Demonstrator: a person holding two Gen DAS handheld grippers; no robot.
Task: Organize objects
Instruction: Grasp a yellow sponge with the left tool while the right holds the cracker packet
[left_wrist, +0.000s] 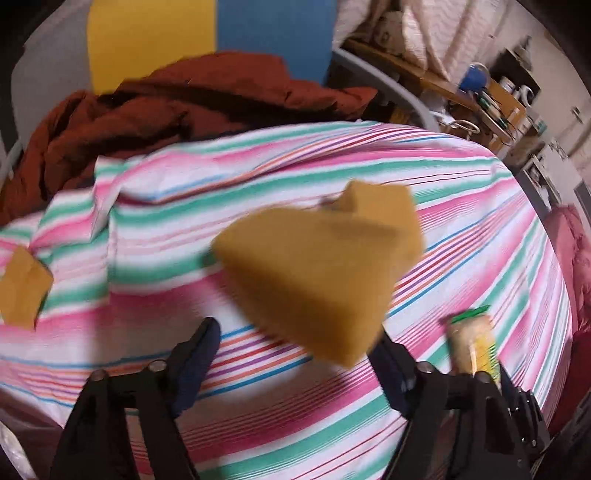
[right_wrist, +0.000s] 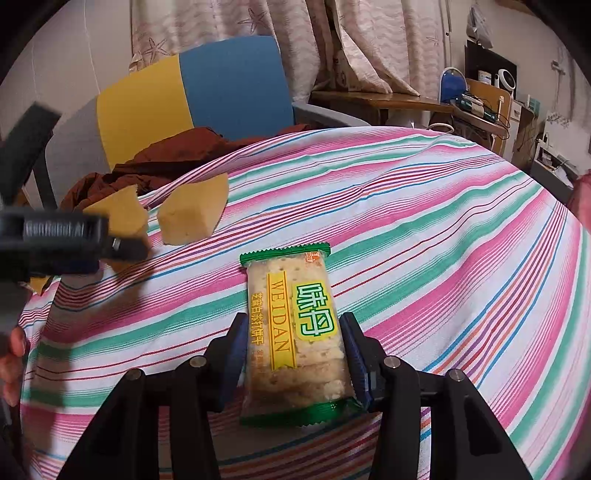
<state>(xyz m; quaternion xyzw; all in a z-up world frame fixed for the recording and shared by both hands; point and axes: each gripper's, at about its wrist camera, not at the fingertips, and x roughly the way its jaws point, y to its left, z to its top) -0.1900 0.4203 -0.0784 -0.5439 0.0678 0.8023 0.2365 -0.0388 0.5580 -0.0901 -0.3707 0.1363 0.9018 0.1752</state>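
Cracker packet (right_wrist: 295, 332) between the fingers of the right tongs (right_wrist: 293, 354), clamped at both long edges, green end seals front and back, lying on or just above the striped cloth (right_wrist: 443, 240) of the counter; contact with the cloth not possible to tell. Beyond it, to the left, a yellow sponge piece (right_wrist: 192, 214) resting on the cloth, with a second sponge chunk (right_wrist: 122, 218) just beside it, partly hidden by the left tongs (left_wrist: 291, 354). In the left wrist view, a big blurred sponge wedge (left_wrist: 317, 280) looming between the spread fingers, tongs apart, perhaps touching the right finger only; held, dropped or mid-air not clear through the motion blur. Another sponge scrap (left_wrist: 22, 284) at the cloth's left edge. Behind, a rust-red garment (left_wrist: 166, 107) heaped on a blue and yellow chair (right_wrist: 207, 92). Judged early to midway: packet in hand, sponges scattered and ungrouped, no tray or bin in sight. Destination unknown.
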